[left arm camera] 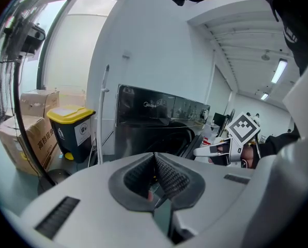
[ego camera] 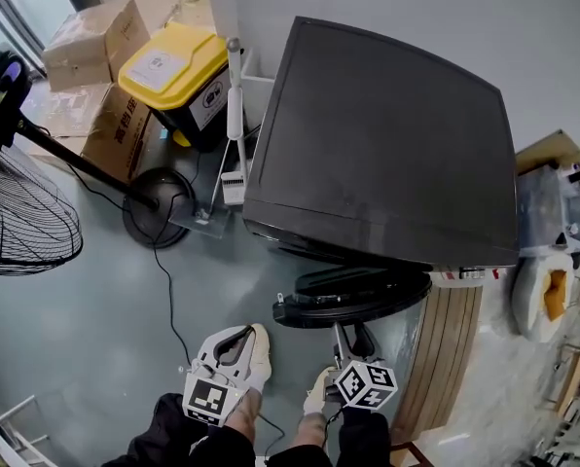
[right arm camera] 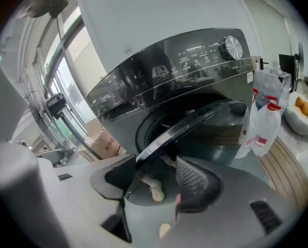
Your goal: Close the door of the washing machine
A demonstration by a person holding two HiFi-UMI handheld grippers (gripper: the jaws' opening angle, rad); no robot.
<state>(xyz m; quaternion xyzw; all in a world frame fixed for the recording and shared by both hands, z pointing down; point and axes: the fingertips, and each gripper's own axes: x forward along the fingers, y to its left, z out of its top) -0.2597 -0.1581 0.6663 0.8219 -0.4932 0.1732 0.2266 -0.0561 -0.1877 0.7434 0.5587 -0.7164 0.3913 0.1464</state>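
The dark grey washing machine (ego camera: 387, 144) stands against the wall, with its control panel (right arm camera: 195, 61) facing me. Its round door (ego camera: 353, 295) swings out wide over the floor, and the drum opening (right arm camera: 159, 125) shows behind it. My right gripper (ego camera: 353, 346) is just in front of the door's outer edge. In the right gripper view the jaws (right arm camera: 154, 182) are open and the door's rim (right arm camera: 162, 141) runs down between them. My left gripper (ego camera: 230, 350) hangs lower left of the door, apart from it, shut on nothing (left arm camera: 155, 175).
A yellow-lidded bin (ego camera: 178, 76) and cardboard boxes (ego camera: 95, 42) stand left of the machine. A standing fan (ego camera: 18, 212) with its round base (ego camera: 157, 220) is at the left. A slatted wooden board (ego camera: 446, 348) and plastic bottles (right arm camera: 265, 128) are on the right.
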